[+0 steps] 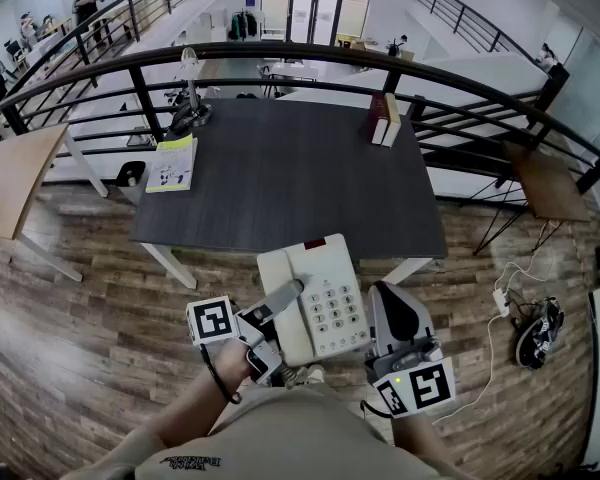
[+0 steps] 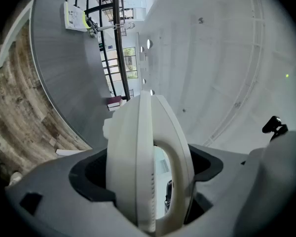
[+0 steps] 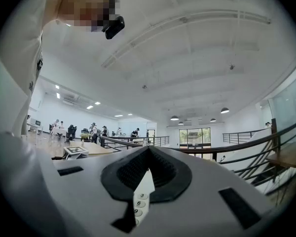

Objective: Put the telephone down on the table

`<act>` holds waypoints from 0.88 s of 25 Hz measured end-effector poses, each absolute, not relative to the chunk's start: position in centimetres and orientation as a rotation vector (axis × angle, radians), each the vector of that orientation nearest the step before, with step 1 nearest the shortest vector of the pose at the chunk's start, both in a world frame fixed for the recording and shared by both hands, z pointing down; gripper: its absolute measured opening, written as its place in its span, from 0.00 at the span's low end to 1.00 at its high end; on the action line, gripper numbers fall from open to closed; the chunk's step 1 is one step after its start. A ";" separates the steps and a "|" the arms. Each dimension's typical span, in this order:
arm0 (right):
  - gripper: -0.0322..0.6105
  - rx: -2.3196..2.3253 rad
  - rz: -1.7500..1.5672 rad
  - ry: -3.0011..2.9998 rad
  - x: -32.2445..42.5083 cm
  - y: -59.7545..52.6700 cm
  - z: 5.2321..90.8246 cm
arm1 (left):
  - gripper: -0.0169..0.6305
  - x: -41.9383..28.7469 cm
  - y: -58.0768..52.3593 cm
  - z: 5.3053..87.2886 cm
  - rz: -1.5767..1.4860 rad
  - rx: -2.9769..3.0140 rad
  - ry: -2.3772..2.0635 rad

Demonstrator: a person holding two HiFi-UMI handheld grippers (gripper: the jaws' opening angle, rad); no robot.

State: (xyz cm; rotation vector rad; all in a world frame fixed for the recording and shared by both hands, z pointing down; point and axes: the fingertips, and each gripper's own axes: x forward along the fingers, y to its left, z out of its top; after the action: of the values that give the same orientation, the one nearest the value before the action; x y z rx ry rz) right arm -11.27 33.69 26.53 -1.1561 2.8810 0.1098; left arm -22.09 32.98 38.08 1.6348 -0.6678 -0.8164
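Over the wooden floor [image 1: 80, 298], its far end at the near edge of the dark table [image 1: 280, 158], the white telephone [image 1: 325, 303] hangs between 2 grippers, the left gripper [image 1: 280, 301] clamping its handset side with jaws wide, the right gripper [image 1: 378, 303] pinching its thin keypad edge.

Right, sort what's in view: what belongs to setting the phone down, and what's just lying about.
Job in hand: telephone; left gripper and right gripper, both clamped on it; dark table.
Lying about: books at the table's far corner; booklet; shoes.
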 end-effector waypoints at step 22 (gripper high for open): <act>0.05 -1.214 0.079 2.875 -7.9 32.3 28.9 | 0.72 -18.6 33.1 40.2 -0.712 1.640 -0.644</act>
State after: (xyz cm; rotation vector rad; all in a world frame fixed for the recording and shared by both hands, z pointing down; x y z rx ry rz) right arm -7.94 32.31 28.93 -1.2136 2.8752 0.0791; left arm -18.63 33.05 40.19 1.6397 -0.6436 -0.7122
